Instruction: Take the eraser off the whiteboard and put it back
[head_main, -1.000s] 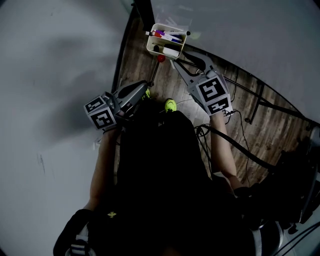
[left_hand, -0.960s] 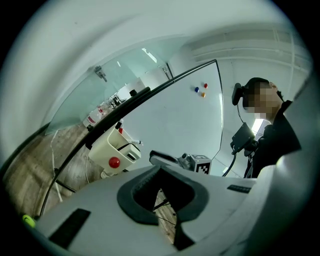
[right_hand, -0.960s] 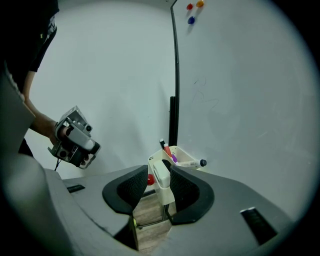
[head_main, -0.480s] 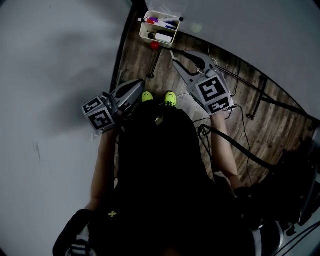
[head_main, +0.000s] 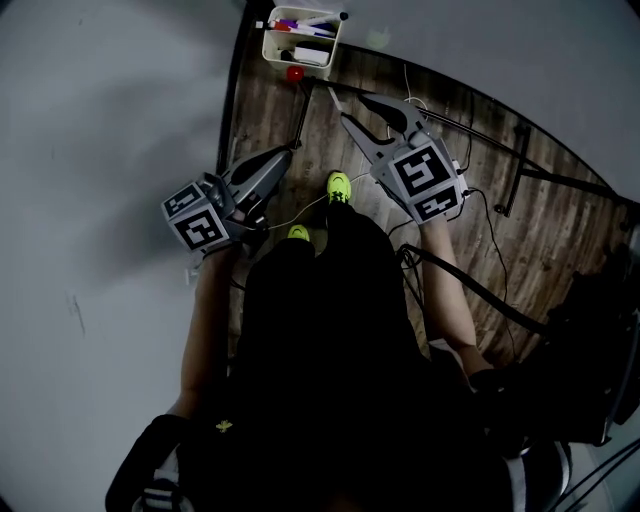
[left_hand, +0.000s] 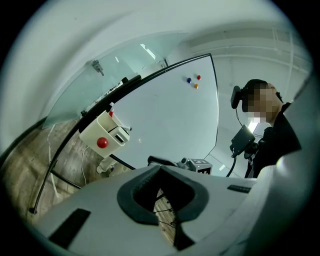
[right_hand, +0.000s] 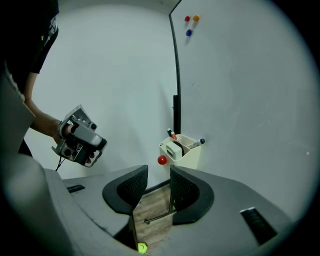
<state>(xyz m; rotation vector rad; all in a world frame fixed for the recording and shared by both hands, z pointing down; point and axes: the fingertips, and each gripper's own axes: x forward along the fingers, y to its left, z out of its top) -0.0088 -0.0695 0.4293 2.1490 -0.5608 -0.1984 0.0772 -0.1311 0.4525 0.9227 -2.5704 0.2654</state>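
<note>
Both claws empty — right gripper (right_hand: 158, 173) stands half open on nothing, left gripper (left_hand: 160, 169) is pinched shut. Eraser (right_hand: 174, 149) sits in the holder (right_hand: 193, 156) on the whiteboard (right_hand: 240, 90), crammed beside markers (right_hand: 196, 143) — I risk snagging one or knocking the holder loose.

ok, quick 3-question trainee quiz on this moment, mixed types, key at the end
1. True or false: the right gripper has its jaws shut on something.
2. Where is the red ball? A) on the outer wall of the cream marker holder B) on the floor C) on the whiteboard's top edge
3. Fill in: ___ small round magnets sit high on the whiteboard.
Key: 1 false, jaws apart with nothing between them; 2 A; 3 three.
</note>
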